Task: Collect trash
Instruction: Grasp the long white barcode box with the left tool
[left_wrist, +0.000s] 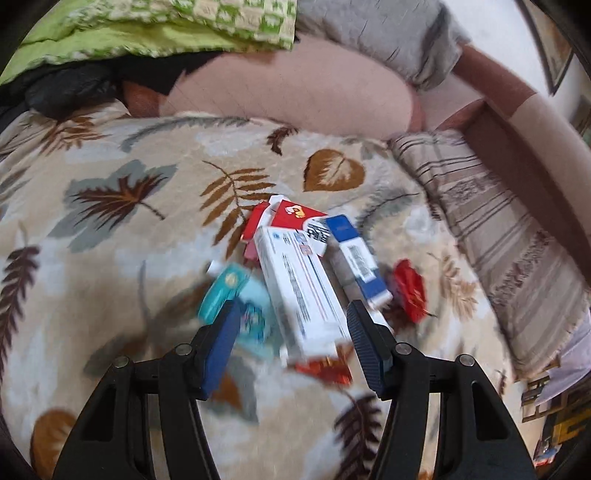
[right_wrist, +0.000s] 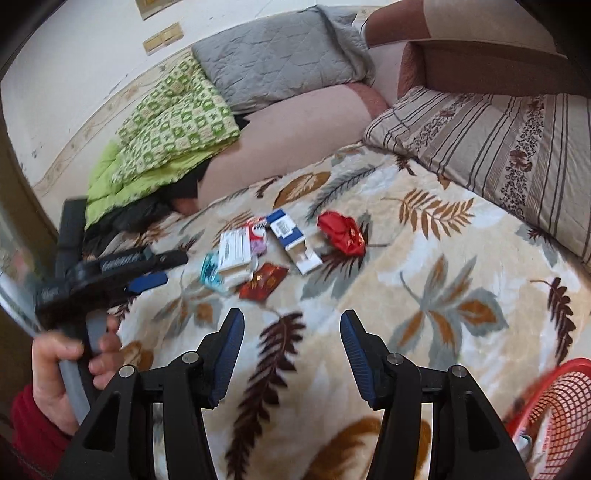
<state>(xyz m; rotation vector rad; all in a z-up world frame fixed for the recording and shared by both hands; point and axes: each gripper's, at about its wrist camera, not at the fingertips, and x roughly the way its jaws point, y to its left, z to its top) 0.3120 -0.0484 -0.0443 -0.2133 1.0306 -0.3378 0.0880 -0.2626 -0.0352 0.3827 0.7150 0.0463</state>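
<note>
The left gripper (left_wrist: 291, 325), jaws half open and empty, hangs over the white box (left_wrist: 299, 291) in the litter on the leaf blanket (left_wrist: 110, 229); the box runs lengthwise between its fingers. The right gripper (right_wrist: 291, 332), empty, is farther away.

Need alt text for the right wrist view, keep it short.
The open right gripper hovers empty over a leaf-print blanket, facing a small pile of boxes and wrappers. At left, a hand holds the left gripper, pointing toward the pile. A red basket is at the lower right.
</note>
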